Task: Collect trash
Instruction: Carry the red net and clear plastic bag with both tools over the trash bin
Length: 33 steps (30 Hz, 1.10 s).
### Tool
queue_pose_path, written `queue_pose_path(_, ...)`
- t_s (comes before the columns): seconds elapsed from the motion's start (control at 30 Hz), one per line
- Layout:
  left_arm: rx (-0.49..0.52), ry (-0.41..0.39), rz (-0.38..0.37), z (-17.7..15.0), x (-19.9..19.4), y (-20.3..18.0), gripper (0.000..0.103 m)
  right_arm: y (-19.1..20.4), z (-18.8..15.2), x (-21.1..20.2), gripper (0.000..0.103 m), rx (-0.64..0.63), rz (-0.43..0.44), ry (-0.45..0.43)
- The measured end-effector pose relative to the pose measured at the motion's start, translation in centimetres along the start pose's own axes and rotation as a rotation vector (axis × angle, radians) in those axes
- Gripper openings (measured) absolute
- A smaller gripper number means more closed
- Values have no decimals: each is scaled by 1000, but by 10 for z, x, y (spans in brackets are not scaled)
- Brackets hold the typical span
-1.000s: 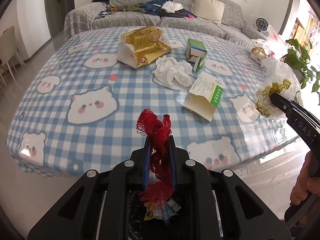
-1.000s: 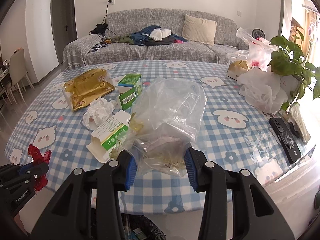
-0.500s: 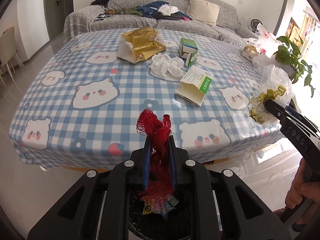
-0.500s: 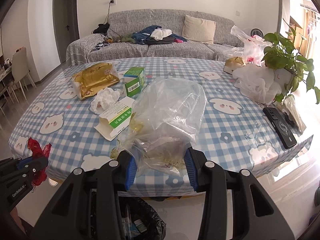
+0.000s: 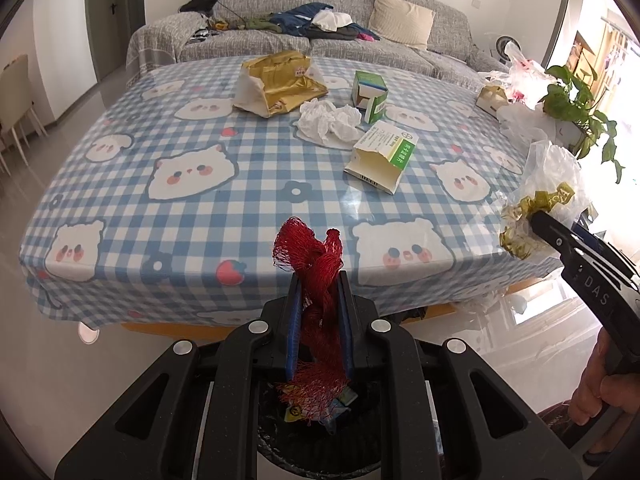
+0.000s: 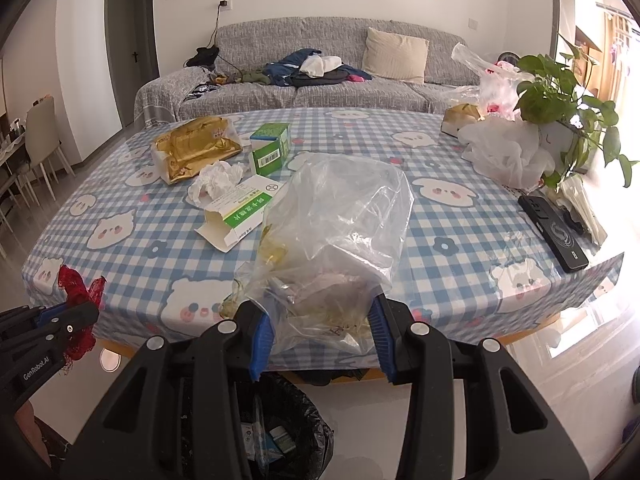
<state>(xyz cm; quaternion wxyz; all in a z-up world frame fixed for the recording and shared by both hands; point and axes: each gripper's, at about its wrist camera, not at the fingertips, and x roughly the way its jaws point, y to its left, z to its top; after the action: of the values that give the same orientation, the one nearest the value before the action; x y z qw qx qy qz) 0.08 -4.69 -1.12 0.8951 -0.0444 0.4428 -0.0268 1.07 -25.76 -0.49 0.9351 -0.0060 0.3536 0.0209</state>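
"DAS" is printed in pale letters on the right gripper point(image 5: 536, 216) arm, as seen in the left wrist view. "GenRobot.AI" is printed on the left gripper point(image 6: 86, 312) arm, as seen in the right wrist view. Green print and a barcode are carried on the cartons point(image 5: 382, 156), but cannot be read.

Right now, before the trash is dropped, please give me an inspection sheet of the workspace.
Surface: table under a blue checked cloth with bear prints.
Job's things: red net, clear plastic bag, both held; black-lined bin on the floor below.
Clutter: gold bag, crumpled tissue, two green-white cartons, black phone, white plastic bags.
Grippers: left gripper shut on the red net; right gripper shut on the clear plastic bag.
Cables: a black charger lead hangs from the wall socket.
Surroundings: grey sofa with clothes, potted plant, chairs.
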Motion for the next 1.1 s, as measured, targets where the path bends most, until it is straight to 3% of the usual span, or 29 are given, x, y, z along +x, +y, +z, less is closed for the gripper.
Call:
queue_pose_path(0.6, -28, 18, -47, -44, -3, 8, 15, 2, -39, -15, 40, -4, -6, 36)
queue_pose_path(1.1, -61, 71, -19, -84, 24, 15, 15, 5, -90, -1, 40, -9, -8, 142)
